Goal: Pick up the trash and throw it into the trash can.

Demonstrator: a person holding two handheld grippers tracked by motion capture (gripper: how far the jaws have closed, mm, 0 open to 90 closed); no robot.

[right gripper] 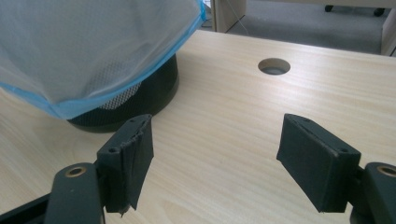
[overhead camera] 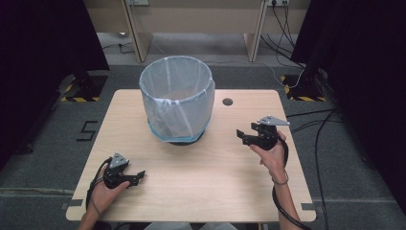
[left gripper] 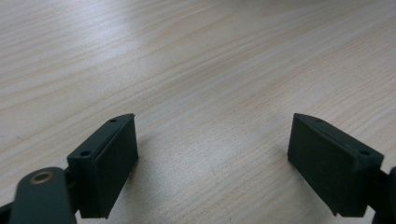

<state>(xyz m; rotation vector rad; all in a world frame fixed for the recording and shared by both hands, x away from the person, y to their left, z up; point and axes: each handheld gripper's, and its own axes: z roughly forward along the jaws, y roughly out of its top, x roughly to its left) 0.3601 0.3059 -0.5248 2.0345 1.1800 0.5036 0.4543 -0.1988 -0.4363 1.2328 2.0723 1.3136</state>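
A black "5" on the grey floor (overhead camera: 57,143) left of the table (overhead camera: 201,167)

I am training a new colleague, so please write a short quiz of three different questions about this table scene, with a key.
1. True or false: the left gripper holds something.
2. What covers the bin? A) metal lid B) pale bag with blue edge C) towel
3. Which gripper is nearer the round hole in the table?

Key: 1. false, both grippers are open and empty. 2. B. 3. the right gripper.
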